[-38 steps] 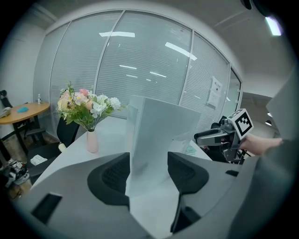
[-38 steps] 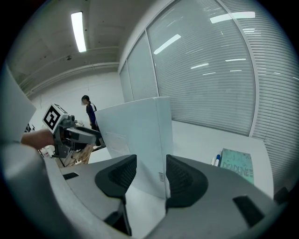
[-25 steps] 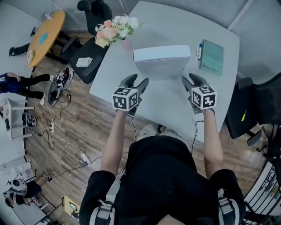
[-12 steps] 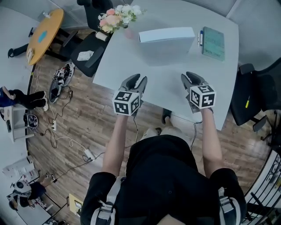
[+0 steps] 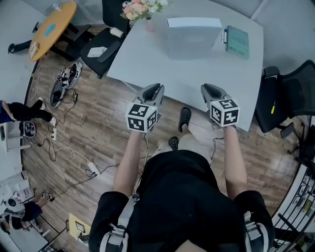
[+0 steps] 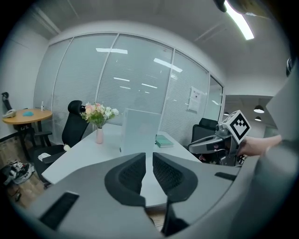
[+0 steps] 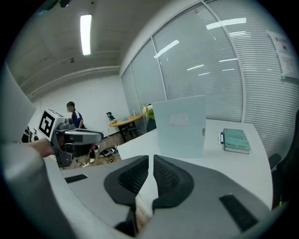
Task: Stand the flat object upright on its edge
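The flat object, a pale blue-white panel (image 5: 193,30), stands upright on its edge at the far side of the white table (image 5: 147,64); it also shows as the panel (image 6: 140,130) and the panel (image 7: 180,126) in the two gripper views. My left gripper (image 5: 153,88) and right gripper (image 5: 209,88) hang over the floor at the table's near edge, well back from the panel. The jaws of the left gripper (image 6: 149,156) and the right gripper (image 7: 151,158) are closing to a thin gap, with nothing between them.
A green book (image 5: 237,42) and a pen (image 5: 225,35) lie right of the panel; a vase of flowers (image 5: 142,7) stands to its left. Black chairs (image 5: 285,98) flank the table. A round orange table (image 5: 49,29) and cables lie at the left.
Both grippers have drawn back from the table toward me, and the panel now looks farther away. Their jaws have narrowed from wide apart to a thin gap.
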